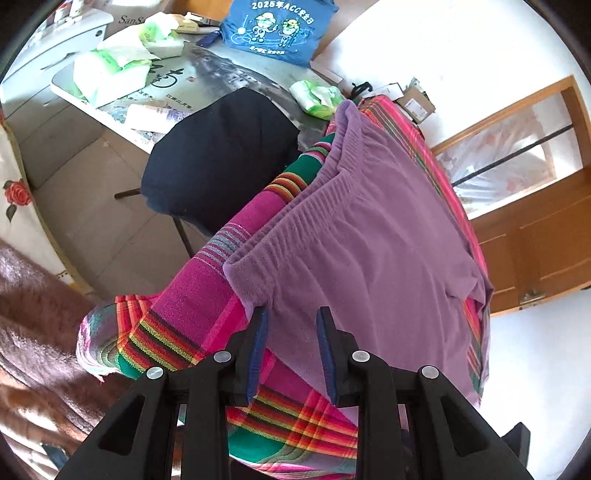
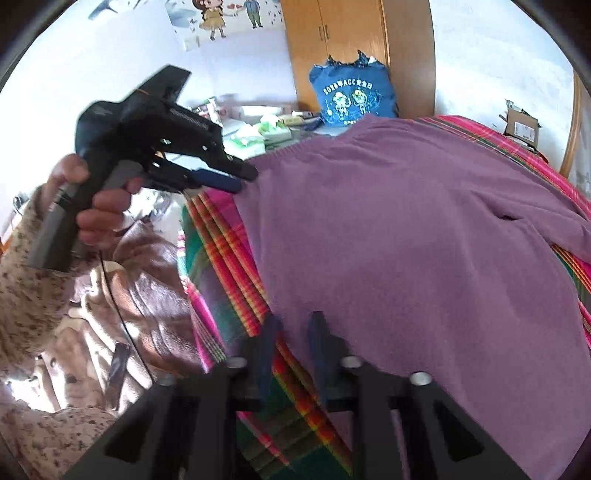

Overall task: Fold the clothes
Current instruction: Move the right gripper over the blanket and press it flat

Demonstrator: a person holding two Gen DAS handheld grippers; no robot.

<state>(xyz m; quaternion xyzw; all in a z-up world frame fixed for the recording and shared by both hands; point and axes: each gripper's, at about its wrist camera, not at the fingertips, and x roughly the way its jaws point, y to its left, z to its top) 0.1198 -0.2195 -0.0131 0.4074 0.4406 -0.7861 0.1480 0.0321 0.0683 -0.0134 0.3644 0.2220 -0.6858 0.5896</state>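
A purple fleece garment [image 1: 369, 229] [image 2: 406, 229] lies spread flat on a bed covered by a striped pink, green and red sheet [image 1: 207, 266] [image 2: 221, 236]. Its ribbed band runs along the bed's near edge. My left gripper [image 1: 291, 325] [image 2: 238, 181] is at one corner of that band, jaws apart, with purple cloth showing in the gap. A person's hand [image 2: 96, 206] holds its handle. My right gripper [image 2: 293, 325] is blurred over the garment's other near edge. A narrow gap shows between its fingers, and the cloth's edge lies in it.
A black chair [image 1: 221, 155] stands beside the bed, before a table [image 1: 229, 74] with tissue packs [image 1: 107, 74] and a blue bag [image 1: 273, 29] [image 2: 351, 96]. A brown fleece blanket [image 2: 147, 280] lies left of the bed. Beyond the bed are a wooden cabinet [image 1: 535, 240] and a cardboard box [image 2: 521, 125].
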